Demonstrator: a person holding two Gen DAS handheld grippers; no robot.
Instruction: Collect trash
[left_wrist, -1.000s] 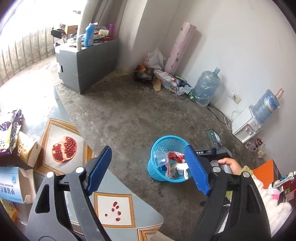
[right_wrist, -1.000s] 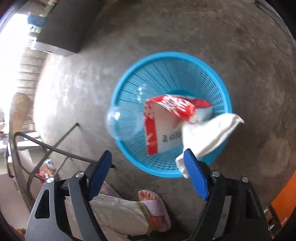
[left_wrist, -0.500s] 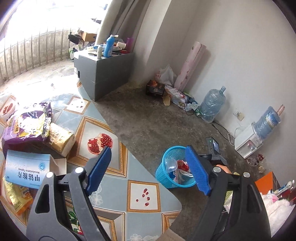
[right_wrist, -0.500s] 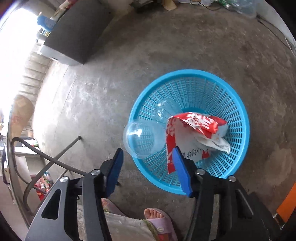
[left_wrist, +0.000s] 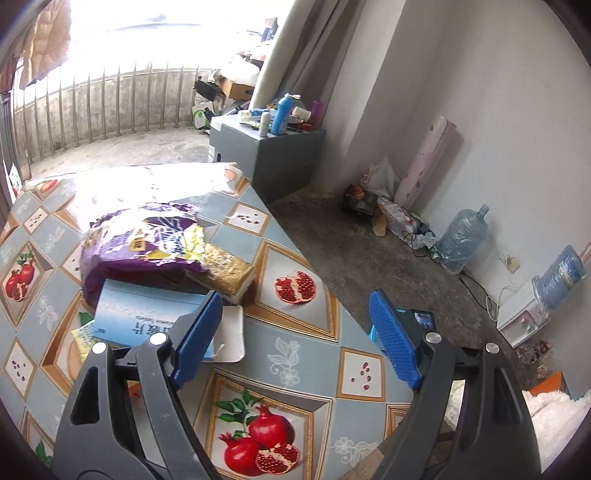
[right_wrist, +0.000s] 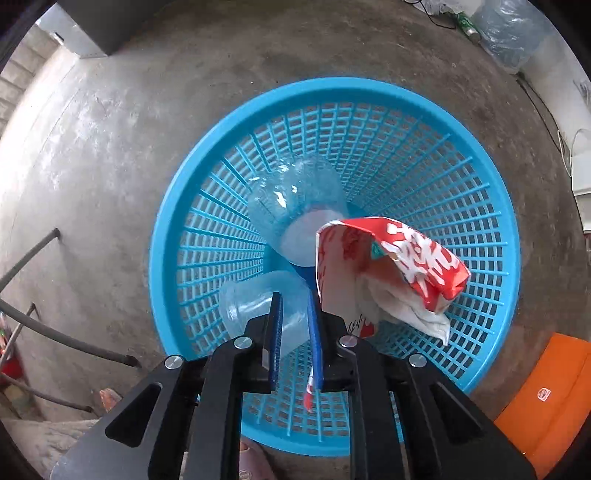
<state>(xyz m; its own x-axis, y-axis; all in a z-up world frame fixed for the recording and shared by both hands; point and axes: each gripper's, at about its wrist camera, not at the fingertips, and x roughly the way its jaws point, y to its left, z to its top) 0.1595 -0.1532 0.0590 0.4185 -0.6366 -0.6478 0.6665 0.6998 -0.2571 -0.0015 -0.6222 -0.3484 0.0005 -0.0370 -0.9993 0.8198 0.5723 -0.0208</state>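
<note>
Pointing straight down into the blue mesh basket (right_wrist: 476, 206), the right gripper (right_wrist: 295, 325) has just been drawing its jaws in, and they now stand nearly together with the wall of a clear plastic cup (right_wrist: 258, 306) between them; whether the pads actually press on the cup cannot be told. The cup leans against the basket's near inner wall, beside a red-and-white carton (right_wrist: 391, 266) with a crumpled white tissue (right_wrist: 406, 314) stuffed in its open end, and a clear plastic bottle (right_wrist: 295, 210) lies deeper in the basket. The basket stands on a bare concrete floor (right_wrist: 129, 129). Over at the table (left_wrist: 295, 354), covered with a pomegranate-print cloth, the left gripper (left_wrist: 295, 332) hangs with its blue fingers (left_wrist: 195, 339) wide apart and nothing between them. More rubbish waits on the cloth: a purple snack bag (left_wrist: 140, 251), a gold-wrapped pack (left_wrist: 225, 266), a pale blue medicine box (left_wrist: 147, 317) and a white foam tray (left_wrist: 229, 332) just beside the left finger.
</note>
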